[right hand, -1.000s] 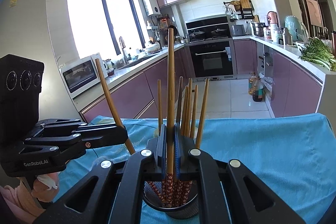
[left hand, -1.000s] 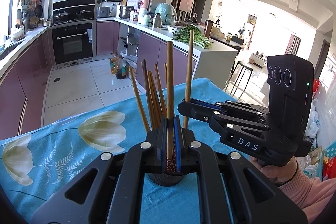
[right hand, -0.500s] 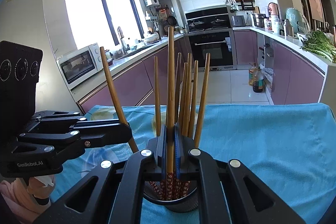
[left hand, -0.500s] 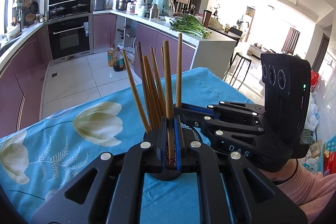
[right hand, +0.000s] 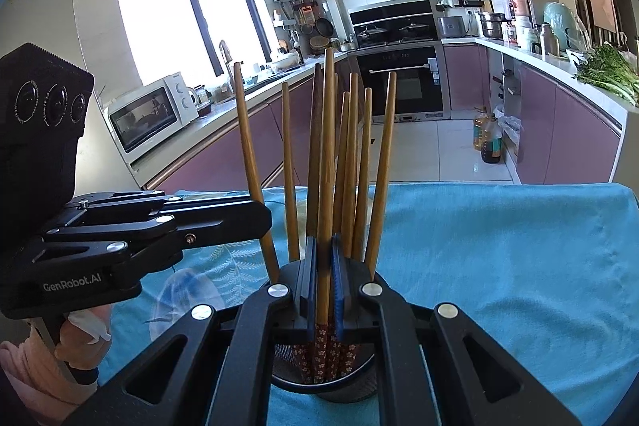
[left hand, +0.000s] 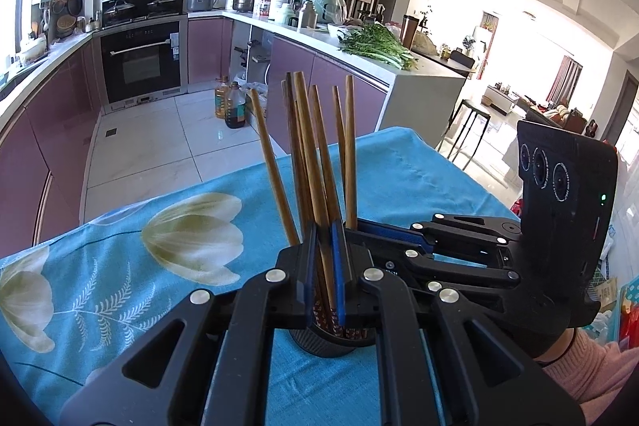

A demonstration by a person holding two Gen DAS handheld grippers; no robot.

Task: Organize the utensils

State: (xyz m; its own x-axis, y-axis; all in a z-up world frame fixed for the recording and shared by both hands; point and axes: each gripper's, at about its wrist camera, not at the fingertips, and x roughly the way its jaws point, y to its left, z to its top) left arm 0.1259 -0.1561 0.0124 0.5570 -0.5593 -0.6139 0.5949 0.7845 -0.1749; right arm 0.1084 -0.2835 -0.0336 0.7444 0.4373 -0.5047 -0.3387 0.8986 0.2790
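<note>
Left fingers point(left hand: 323, 266) pinching one chopstick point(left hand: 315, 186), right fingers point(right hand: 324, 290) pinching another chopstick point(right hand: 326, 166), both over black holder point(right hand: 323, 386)

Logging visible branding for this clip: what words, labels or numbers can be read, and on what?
"GenRobot.AI": white print on the side of the left gripper, right wrist view.
Print on the right gripper in the left wrist view: too small to read.
Stickers on the oven door and labels on the oil bottles: too blurred to read.
</note>
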